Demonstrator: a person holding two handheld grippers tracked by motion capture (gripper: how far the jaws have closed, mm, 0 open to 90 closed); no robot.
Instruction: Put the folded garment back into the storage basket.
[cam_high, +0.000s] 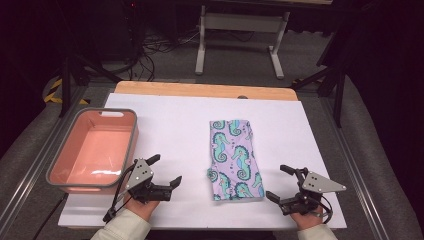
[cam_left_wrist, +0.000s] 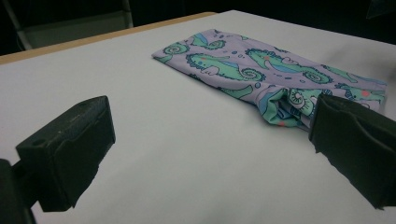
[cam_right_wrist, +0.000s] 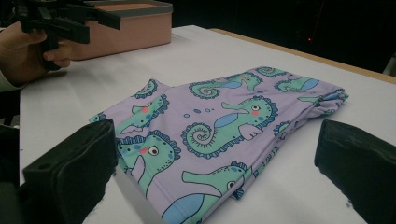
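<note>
A folded lilac cloth with green seahorses (cam_high: 235, 159) lies flat in the middle of the white table top (cam_high: 175, 125). My left gripper (cam_high: 165, 171) rests near the front edge, left of the cloth, open with nothing between its jaws. In the left gripper view the cloth (cam_left_wrist: 271, 79) lies ahead and to the right. My right gripper (cam_high: 280, 182) sits at the front, right of the cloth, also open and empty. Its own view looks across the cloth (cam_right_wrist: 219, 126) from close by, with the left gripper (cam_right_wrist: 70, 21) held in a hand farther off.
A pink basin with a grey rim (cam_high: 94, 150) stands empty at the table's left edge, just behind my left gripper. A wooden strip (cam_high: 205, 90) runs along the far edge. Beyond it stand a white frame (cam_high: 240, 35) and cables on the floor.
</note>
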